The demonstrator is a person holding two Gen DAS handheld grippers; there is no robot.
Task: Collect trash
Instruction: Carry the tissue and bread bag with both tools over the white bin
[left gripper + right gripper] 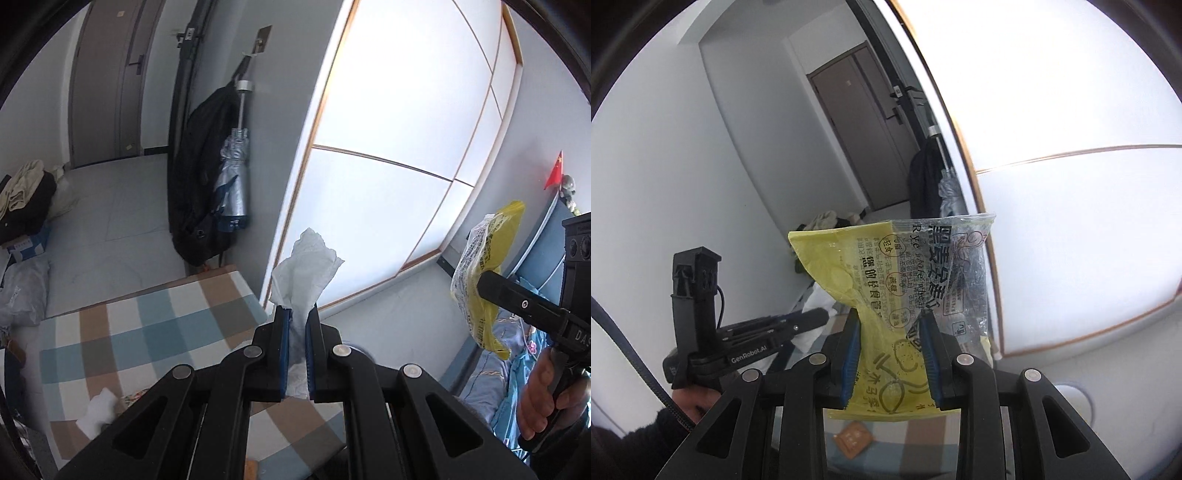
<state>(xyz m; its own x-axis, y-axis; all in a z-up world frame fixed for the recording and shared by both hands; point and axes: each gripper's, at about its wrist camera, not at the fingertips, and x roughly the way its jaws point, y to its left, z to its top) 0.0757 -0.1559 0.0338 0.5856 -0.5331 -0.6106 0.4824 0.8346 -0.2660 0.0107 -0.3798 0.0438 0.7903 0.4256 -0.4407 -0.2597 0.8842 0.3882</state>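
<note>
Left gripper (296, 314): jaws nearly together, pinching a white tissue (304, 269).
Right gripper (890, 325): jaws partly apart, clamping a yellow wrapper (886, 280).

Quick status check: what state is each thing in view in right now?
Left gripper: shut on the tissue.
Tissue: crumpled, held up off the table.
Right gripper: shut on the yellow wrapper.
Yellow wrapper: crinkled, looks empty, held in the air.
White scrap: lying loose on the checked tablecloth.
Orange packet: lying flat on the cloth.
Umbrella: folded, hanging.
Door: closed.
</note>
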